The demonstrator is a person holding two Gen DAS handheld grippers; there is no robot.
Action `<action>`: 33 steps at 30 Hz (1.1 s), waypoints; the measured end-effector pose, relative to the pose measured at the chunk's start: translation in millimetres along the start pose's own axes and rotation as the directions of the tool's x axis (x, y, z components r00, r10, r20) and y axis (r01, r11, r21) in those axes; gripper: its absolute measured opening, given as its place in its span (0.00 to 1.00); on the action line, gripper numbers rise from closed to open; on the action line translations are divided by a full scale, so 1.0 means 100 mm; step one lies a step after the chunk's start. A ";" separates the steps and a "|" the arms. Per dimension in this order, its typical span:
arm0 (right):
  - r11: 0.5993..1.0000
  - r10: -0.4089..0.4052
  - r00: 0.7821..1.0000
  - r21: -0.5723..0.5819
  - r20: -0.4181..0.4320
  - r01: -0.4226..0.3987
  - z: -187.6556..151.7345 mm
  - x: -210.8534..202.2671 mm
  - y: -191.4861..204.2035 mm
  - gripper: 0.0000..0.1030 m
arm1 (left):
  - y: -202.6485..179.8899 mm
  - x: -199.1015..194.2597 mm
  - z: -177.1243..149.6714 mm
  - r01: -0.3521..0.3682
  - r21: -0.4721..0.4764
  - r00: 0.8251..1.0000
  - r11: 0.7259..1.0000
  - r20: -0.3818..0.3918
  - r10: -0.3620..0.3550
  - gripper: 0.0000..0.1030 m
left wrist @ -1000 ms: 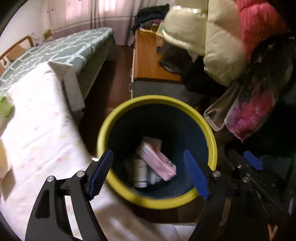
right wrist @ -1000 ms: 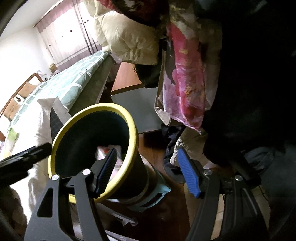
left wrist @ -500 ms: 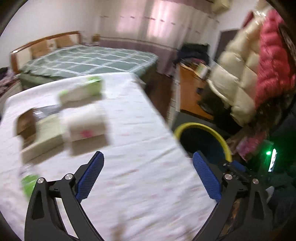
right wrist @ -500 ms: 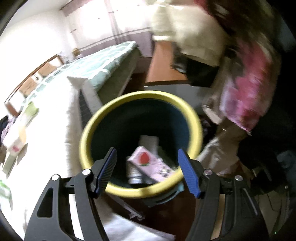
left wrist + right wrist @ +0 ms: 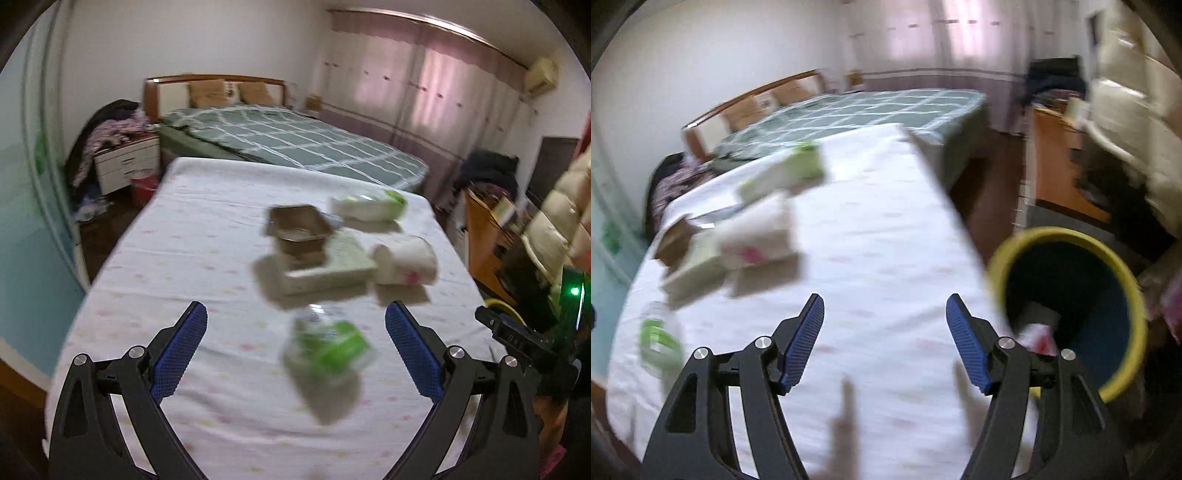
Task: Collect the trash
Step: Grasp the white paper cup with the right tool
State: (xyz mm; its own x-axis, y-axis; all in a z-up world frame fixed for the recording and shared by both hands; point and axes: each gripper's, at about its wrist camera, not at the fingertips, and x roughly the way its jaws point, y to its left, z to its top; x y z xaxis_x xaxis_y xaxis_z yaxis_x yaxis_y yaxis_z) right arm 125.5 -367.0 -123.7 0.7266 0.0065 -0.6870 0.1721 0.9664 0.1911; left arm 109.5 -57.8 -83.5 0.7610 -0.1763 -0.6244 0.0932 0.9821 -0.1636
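1. Left claw (image 5: 295, 343) was spread wide and empty, hovering over the surface (image 5: 192, 258); right claw (image 5: 885, 341) likewise parted, holding nothing.
2. Trash lay on the surface: plastic bottle (image 5: 327, 347) nearest the left claw, paper cup (image 5: 406, 260) on its side, foil tray (image 5: 299, 225) atop a flat box (image 5: 325, 269).
3. Bin (image 5: 1123, 280) stood beside the surface, right of it.
4. Judged: bottle light, crushable, slippery; grip across its mid-body, gently.
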 end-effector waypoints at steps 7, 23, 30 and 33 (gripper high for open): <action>0.983 0.028 1.000 -0.183 0.008 -0.026 0.30 0.35 0.72 0.85 | 0.36 -0.06 -0.05 -0.029 -0.034 0.999 0.999 0.016 0.030 0.93; 0.974 0.043 0.997 -0.222 -0.060 -0.055 0.43 0.91 0.84 0.93 | 0.33 0.12 -0.07 0.006 -0.051 1.000 0.999 -0.024 -0.007 0.93; 0.975 0.066 0.994 -0.206 -0.083 -0.081 0.40 0.95 0.82 0.79 | 0.30 0.19 -0.10 0.011 -0.048 0.999 0.999 -0.037 -0.013 0.93; 0.977 0.060 0.996 -0.200 -0.067 -0.072 0.39 0.91 0.81 0.78 | 0.29 0.20 -0.11 0.010 -0.044 0.999 0.999 -0.040 -0.012 0.93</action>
State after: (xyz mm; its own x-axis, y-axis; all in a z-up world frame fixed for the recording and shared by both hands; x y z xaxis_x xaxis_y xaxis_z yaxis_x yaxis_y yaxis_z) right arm 231.3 -298.7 -143.2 0.6895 0.0813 -0.7197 -0.0171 0.9952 0.0960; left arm 120.5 -33.6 -109.1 0.7334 -0.1904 -0.6526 0.0723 0.9764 -0.2037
